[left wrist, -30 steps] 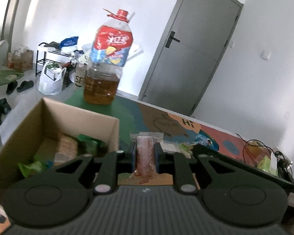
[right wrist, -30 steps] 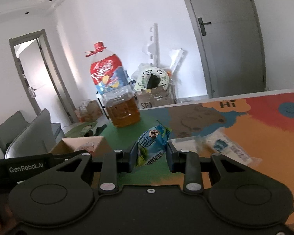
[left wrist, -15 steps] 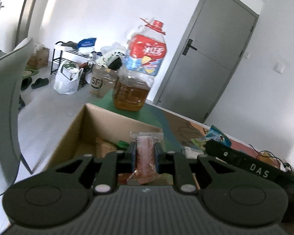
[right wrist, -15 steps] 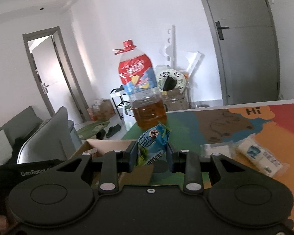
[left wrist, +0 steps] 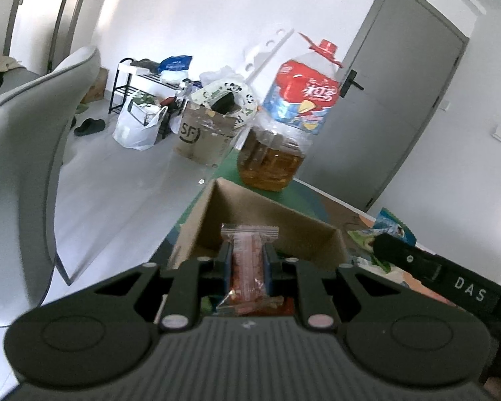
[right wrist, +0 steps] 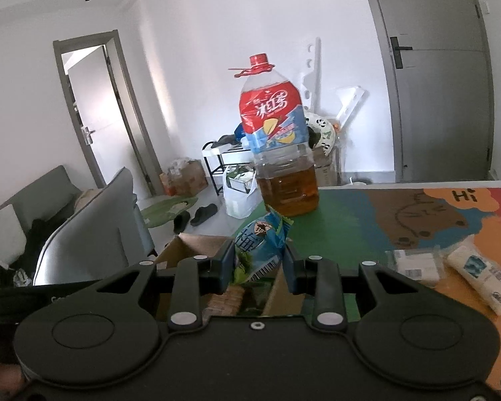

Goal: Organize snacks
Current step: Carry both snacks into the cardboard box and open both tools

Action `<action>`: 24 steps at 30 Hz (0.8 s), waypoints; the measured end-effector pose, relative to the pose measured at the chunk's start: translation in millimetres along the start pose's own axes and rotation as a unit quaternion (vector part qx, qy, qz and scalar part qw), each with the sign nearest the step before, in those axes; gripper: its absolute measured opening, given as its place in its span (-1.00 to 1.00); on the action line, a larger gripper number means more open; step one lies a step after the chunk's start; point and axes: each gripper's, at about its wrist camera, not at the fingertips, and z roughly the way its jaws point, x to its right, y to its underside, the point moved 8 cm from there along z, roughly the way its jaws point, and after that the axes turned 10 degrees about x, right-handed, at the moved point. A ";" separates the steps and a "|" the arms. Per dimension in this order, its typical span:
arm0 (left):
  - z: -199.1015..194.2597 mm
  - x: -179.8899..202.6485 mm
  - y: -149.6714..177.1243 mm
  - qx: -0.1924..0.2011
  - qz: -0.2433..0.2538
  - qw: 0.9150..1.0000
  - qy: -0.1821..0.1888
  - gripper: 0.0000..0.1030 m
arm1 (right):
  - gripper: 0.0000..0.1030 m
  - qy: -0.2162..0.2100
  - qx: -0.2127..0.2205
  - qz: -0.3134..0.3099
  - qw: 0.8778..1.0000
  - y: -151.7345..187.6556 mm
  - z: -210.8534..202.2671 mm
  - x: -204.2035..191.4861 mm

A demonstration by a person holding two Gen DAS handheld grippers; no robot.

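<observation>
My left gripper (left wrist: pixel 248 260) is shut on a clear packet of reddish snack sticks (left wrist: pixel 249 257), held above the open cardboard box (left wrist: pixel 270 220). The box stands at the table's left end, with packets inside it partly hidden by the gripper body. In the right wrist view my right gripper (right wrist: pixel 259 260) is shut on a blue and green snack bag (right wrist: pixel 262 244), over the same box (right wrist: pixel 190 247), where a cracker pack (right wrist: pixel 225 297) shows below. The right gripper's body (left wrist: pixel 434 270) and its bag (left wrist: pixel 392 227) show at the right of the left wrist view.
A large oil bottle (right wrist: pixel 279 153) with a red label stands on the green end of the table mat (right wrist: pixel 344 220) behind the box. Two white snack packets (right wrist: pixel 414 264) (right wrist: pixel 481 277) lie on the mat to the right. A grey chair (left wrist: pixel 23 167) stands left of the table.
Both grippers have travelled left over the table, each still holding its packet, and now stand above the box. The bottle has drifted right in both views.
</observation>
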 end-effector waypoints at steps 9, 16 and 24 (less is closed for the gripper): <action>14.4 -10.9 0.1 -0.008 -0.013 1.000 -0.003 -0.65 | -0.37 -0.008 -0.016 -0.007 1.000 7.7 17.1 -10.7; 11.8 -9.0 -3.9 -0.002 -0.014 1.000 -0.008 -0.61 | -0.37 -0.016 -0.025 -0.009 1.000 9.4 25.5 -13.2; 2.3 -8.2 -5.3 -0.001 -0.009 1.000 -0.007 -0.59 | -0.33 -0.024 -0.035 -0.013 0.999 11.6 31.4 -16.3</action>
